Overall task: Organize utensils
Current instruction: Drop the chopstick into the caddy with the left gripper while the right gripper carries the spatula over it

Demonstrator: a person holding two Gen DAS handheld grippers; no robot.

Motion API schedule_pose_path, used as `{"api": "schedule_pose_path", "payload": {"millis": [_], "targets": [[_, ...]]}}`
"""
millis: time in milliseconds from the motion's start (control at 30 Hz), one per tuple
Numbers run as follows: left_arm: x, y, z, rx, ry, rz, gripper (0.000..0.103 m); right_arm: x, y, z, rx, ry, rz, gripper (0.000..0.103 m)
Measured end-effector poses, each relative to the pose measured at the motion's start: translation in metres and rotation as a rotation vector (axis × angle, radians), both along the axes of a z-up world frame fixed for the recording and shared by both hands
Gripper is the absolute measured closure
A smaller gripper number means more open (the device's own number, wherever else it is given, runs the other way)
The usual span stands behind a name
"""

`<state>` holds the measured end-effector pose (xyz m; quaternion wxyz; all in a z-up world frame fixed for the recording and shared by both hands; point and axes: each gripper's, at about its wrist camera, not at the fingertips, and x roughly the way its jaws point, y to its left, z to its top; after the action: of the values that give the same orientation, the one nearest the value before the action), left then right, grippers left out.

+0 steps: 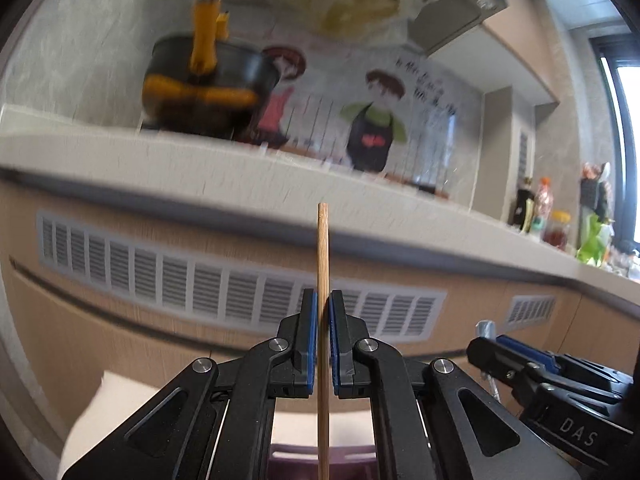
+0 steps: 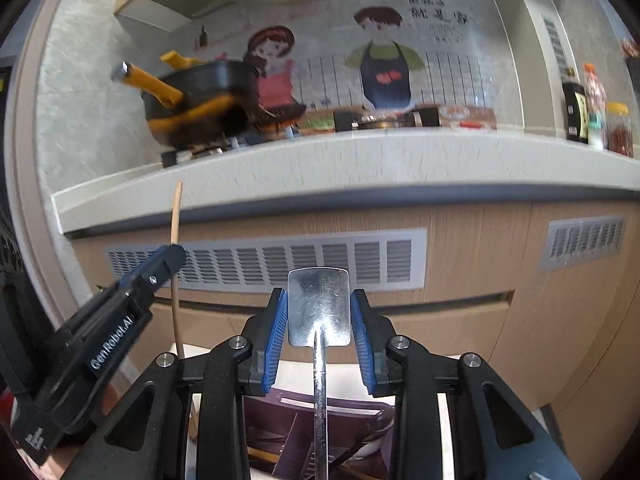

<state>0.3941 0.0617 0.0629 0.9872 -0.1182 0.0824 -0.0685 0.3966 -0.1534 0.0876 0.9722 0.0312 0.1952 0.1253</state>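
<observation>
My left gripper (image 1: pixel 323 304) is shut on a wooden chopstick (image 1: pixel 323 264) that stands upright between its blue pads. In the right wrist view the same gripper (image 2: pixel 168 256) and chopstick (image 2: pixel 176 216) show at the left. My right gripper (image 2: pixel 319 308) is shut on a metal utensil with a flat, squared end (image 2: pixel 319 304); its thin handle runs down toward a purple utensil organizer (image 2: pixel 288 424) that holds several utensils. The right gripper (image 1: pixel 492 340) shows at lower right of the left wrist view. Both grippers are raised above the organizer.
A grey countertop (image 2: pixel 360 160) runs ahead, with wood cabinets and white vent grilles (image 2: pixel 280 260) beneath. A black pot with orange handles (image 2: pixel 200 100) sits on the stove. Bottles and jars (image 2: pixel 592 120) stand at the right. A cartoon mural covers the wall.
</observation>
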Motion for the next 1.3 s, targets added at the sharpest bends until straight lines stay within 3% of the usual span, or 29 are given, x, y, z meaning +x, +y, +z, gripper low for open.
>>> {"api": "schedule_pose_path", "payload": {"millis": [300,500,833,900,967,1000,1167,1300], "targets": [[0.007,0.000,-0.047,0.005,0.094,-0.052,0.097,0.019,0.001,-0.040,0.019,0.046,0.026,0.074],[0.001,0.000,-0.062,0.014,0.124,-0.072,0.097,0.014,-0.001,-0.056,0.001,0.076,0.065,0.074],[-0.009,-0.001,-0.059,0.022,0.140,-0.095,0.094,0.016,0.007,-0.029,-0.008,-0.053,-0.008,0.074],[-0.014,0.001,-0.056,0.029,0.156,-0.109,0.083,0.021,0.012,-0.030,-0.006,-0.066,-0.022,0.074],[-0.020,0.005,-0.051,0.033,0.164,-0.117,0.053,0.026,0.017,-0.034,-0.002,-0.058,-0.033,0.074],[-0.026,0.008,-0.048,0.040,0.162,-0.113,0.048,0.028,0.019,-0.038,-0.003,-0.055,-0.044,0.074],[-0.046,0.021,-0.037,0.092,0.194,-0.061,0.040,0.036,0.024,-0.055,-0.036,-0.051,-0.101,0.074],[-0.057,0.040,-0.040,0.064,0.265,-0.052,0.039,0.032,0.020,-0.063,-0.047,-0.020,-0.108,0.073]]}}
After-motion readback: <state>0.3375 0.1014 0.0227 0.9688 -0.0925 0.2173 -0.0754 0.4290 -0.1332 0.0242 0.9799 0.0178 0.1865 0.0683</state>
